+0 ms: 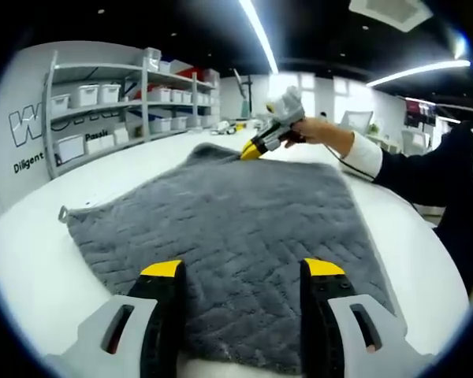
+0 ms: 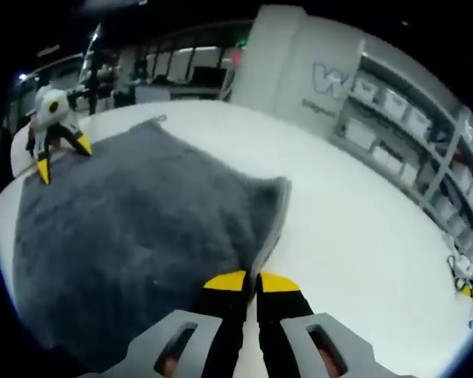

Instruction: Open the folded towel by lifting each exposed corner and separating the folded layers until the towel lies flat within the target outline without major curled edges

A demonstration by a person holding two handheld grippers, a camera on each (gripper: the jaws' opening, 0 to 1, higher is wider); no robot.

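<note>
A grey textured towel (image 1: 229, 236) lies spread on the white table (image 1: 31, 268). In the left gripper view my left gripper (image 1: 243, 272) is open, its two jaws hovering over the towel's near edge with nothing between them. At the far side the right gripper (image 1: 251, 150), held by a hand with a white cuff, pinches the towel's far corner, which rises slightly. In the right gripper view my right gripper (image 2: 251, 279) is shut on the towel (image 2: 118, 228) at a lifted, folded edge. The left gripper (image 2: 63, 157) stands open at the towel's opposite end.
Shelves with white bins (image 1: 118, 102) line the wall beyond the table, seen also as shelves (image 2: 402, 134) at the right. Bare white table (image 2: 363, 236) extends beside the towel. A small loop tag (image 1: 64, 213) sticks out of one towel corner.
</note>
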